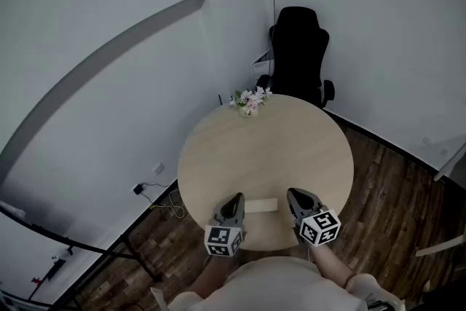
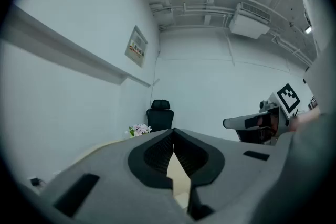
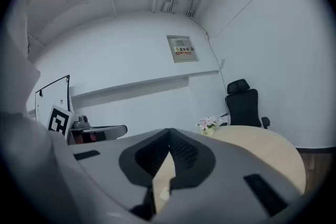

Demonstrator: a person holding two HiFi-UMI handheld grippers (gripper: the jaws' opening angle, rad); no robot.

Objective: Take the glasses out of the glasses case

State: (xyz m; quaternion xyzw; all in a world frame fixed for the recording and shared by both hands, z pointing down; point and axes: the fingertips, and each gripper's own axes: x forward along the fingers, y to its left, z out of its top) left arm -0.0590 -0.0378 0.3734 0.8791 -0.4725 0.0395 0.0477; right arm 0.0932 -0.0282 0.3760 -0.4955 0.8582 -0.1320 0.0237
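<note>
Locating the glasses case (image 1: 261,206): it lies at the near edge of the round table (image 1: 269,149), between the two grippers; the glasses are not visible, presumably inside. Left gripper (image 1: 236,198) and right gripper (image 1: 293,194) both have jaws closed together, empty. Open them before approaching. Steady the base with one and lift the lid with the other.

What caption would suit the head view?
Both shut, the left tongs and right tongs flank a pale glasses case on a round table; flowers and black chair beyond.
</note>
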